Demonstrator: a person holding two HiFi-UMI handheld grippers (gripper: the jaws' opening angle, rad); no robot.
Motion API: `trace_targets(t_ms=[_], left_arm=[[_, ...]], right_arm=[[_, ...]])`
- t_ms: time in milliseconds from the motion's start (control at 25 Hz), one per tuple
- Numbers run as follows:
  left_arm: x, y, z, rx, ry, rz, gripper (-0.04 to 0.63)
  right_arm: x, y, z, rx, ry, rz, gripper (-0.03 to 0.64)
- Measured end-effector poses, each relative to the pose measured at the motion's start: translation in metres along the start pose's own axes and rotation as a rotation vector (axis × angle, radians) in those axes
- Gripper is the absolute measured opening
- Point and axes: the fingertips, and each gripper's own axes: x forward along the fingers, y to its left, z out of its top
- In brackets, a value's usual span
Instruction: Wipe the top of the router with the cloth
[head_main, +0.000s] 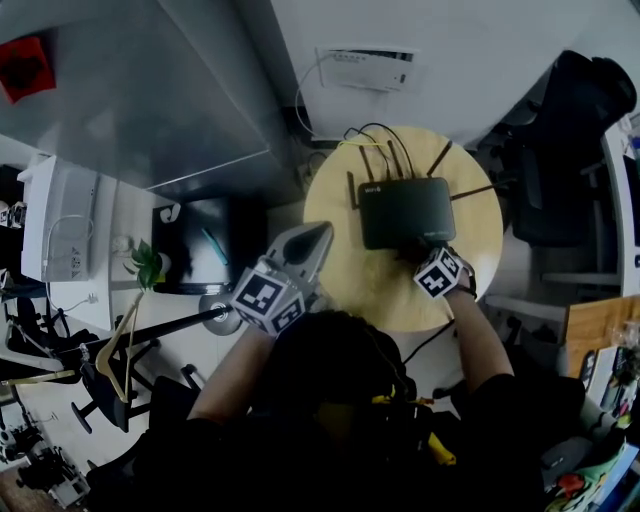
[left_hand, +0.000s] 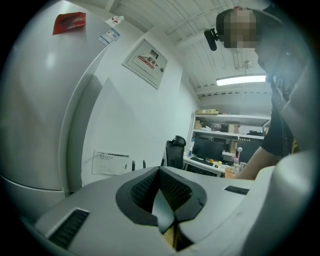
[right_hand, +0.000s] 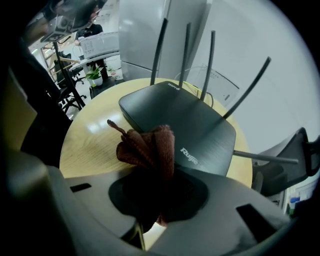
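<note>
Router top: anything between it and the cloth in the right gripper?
Nothing visible. The right gripper holds the cloth bunched at the near edge of the router, and the router's dark top is bare. The antennas stick out from its far edge and sides, not across the top.

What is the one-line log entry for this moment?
right gripper shut on cloth | cloth at router near edge | left gripper shut, empty

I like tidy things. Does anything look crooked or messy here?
Nothing is spilled or broken. The router has unevenly splayed antennas: some stand nearly upright, while one antenna sticks out sideways, almost flat.
</note>
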Motion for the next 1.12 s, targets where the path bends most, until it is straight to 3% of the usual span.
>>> trace_targets(t_ms=[120,360,680,840,960,1120], left_arm=[[0.01,-0.005,0.001,0.048,-0.005,-0.008,-0.002],[0.037,-0.024,0.007,0.068,-0.019,-0.057,-0.002],[0.05,-0.031,0.0,0.039,0.036,-0.066,-0.002],[0.051,-0.03,-0.002,0.046,0.059,-0.066,-0.002],[0.05,-0.029,-0.004,0.051,0.082,-0.061,-0.002],[0.042,-0.022,-0.009,0.069,0.112,-0.044,-0.002]], right_arm=[[0.004,-0.005,-0.005,0.039,-0.007,0.018,0.069],[-0.002,-0.026,-0.024,0.101,0.018,0.009,0.069],[-0.016,-0.047,-0.043,0.204,-0.014,0.074,0.069],[-0.034,-0.106,-0.05,0.328,-0.109,-0.003,0.069],[-0.024,-0.142,-0.055,0.443,-0.125,-0.049,0.069],[-0.002,-0.152,-0.027,0.443,-0.129,-0.048,0.069]])
